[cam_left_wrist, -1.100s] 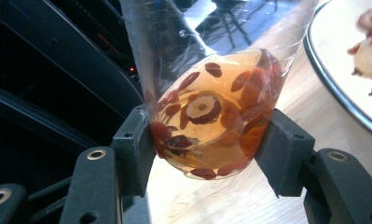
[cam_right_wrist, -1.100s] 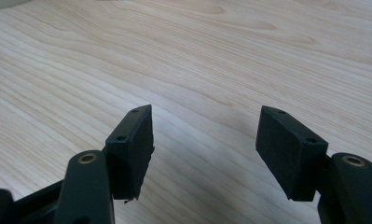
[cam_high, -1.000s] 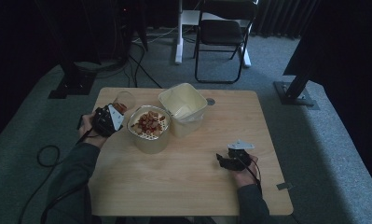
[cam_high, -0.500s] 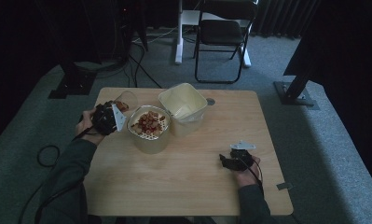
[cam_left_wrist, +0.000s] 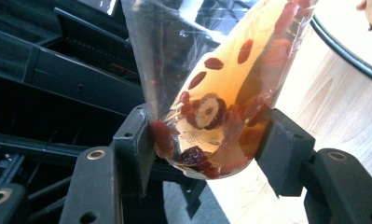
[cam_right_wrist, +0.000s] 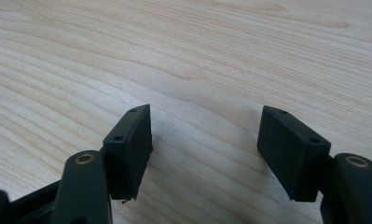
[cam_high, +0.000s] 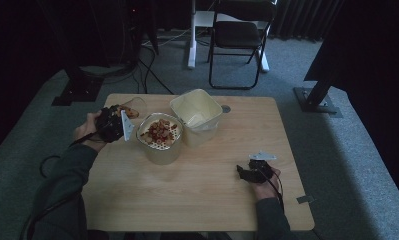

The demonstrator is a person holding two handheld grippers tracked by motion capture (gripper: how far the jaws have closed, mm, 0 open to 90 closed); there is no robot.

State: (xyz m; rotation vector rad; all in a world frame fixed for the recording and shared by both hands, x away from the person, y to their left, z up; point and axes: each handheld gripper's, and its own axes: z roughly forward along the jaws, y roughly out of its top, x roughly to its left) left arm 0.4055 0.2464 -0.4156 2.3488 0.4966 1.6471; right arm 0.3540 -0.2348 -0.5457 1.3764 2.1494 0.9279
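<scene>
At the left edge of the worktop (cam_high: 197,200): left gripper (cam_high: 112,123) raised beside the round container (cam_high: 160,137), jaws clamped on the lower end of a clear plastic bag (cam_left_wrist: 211,93) still carrying dried red fruit slices (cam_left_wrist: 207,112). Bag upended, mouth toward the container's rim, likely so the last pieces slide out into the heap of fruit already filling it. Grip set low on the bag, probably to leave the opening free and let the contents fall past. Just beside the round container, touching or nearly so, a cream square tub (cam_high: 196,111), apparently without fruit inside. Well apart, near the worktop's right front: right gripper (cam_high: 251,172) lying low over bare wood, jaws spread wide with nothing between them, seemingly parked out of the way while the pouring goes on.
</scene>
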